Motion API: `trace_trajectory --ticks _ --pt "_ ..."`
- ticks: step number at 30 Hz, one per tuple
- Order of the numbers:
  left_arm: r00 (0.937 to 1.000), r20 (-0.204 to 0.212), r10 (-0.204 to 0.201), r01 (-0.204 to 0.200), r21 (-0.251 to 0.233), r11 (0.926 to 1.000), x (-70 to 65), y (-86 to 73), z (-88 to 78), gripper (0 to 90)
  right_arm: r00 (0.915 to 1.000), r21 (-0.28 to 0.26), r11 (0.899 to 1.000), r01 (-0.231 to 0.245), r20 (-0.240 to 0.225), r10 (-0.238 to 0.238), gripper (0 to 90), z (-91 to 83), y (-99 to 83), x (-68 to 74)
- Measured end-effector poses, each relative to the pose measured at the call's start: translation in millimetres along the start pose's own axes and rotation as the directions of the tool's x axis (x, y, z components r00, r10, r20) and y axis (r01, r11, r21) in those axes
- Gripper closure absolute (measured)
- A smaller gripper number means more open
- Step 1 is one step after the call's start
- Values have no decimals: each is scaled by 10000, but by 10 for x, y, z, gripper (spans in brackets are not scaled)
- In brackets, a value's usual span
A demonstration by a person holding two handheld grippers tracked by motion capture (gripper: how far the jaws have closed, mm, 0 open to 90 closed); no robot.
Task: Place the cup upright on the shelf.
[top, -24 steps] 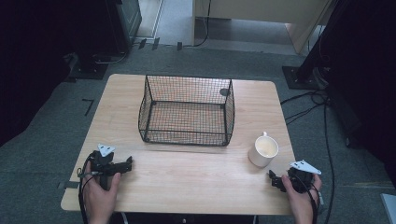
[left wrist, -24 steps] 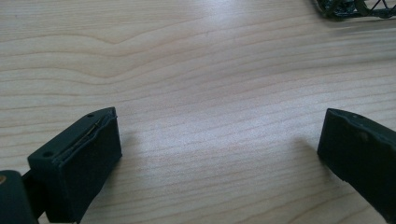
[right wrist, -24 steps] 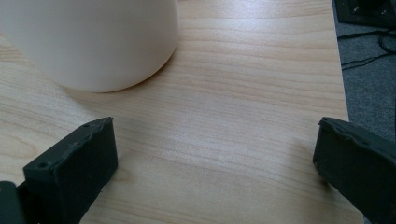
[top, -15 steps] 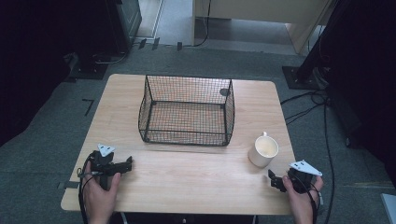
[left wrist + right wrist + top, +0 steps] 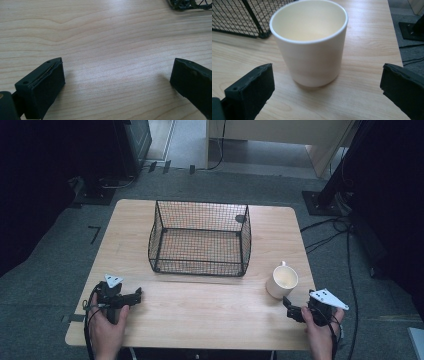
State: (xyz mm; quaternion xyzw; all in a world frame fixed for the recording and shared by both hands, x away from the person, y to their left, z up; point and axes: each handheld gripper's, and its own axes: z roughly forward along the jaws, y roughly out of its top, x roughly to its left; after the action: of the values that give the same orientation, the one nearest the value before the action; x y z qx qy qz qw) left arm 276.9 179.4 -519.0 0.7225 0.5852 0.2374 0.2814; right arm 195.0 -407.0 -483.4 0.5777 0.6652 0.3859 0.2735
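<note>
Sitting on one table (image 5: 200,310): one mug (image 5: 282,281), one wire basket (image 5: 200,238); two tools, left tool (image 5: 131,297) and right tool (image 5: 291,309), both spread.

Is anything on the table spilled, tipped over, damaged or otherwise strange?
Nothing stands out. The cup stands upright and looks empty and whole, with no spill around it. The wire basket sits level and empty on the table. The right gripper is open before the cup; the left gripper is open over bare wood.

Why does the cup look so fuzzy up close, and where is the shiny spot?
In the right gripper view the cup sits close and looks soft; in the left gripper view a pale glare lies on the table; the high view's corners are dark.
</note>
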Motion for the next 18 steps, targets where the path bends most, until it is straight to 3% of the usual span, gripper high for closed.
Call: trace_trajectory --ticks 4,10,15,18 --pt "10000 1 -3 3 -1 10000 0 0 0 0 9993 -192 9993 -309 -221 305 0 10 50 27" --pt "10000 0 -3 3 -1 10000 0 0 0 0 9989 -295 9989 -371 -305 362 0 62 113 69" --pt "10000 -1 -2 2 0 10000 0 0 0 0 9999 -190 9998 17 -164 -20 0 178 158 156" --pt "10000 -1 0 0 0 10000 0 0 0 0 10000 -102 9999 18 -48 -18 0 247 177 185"
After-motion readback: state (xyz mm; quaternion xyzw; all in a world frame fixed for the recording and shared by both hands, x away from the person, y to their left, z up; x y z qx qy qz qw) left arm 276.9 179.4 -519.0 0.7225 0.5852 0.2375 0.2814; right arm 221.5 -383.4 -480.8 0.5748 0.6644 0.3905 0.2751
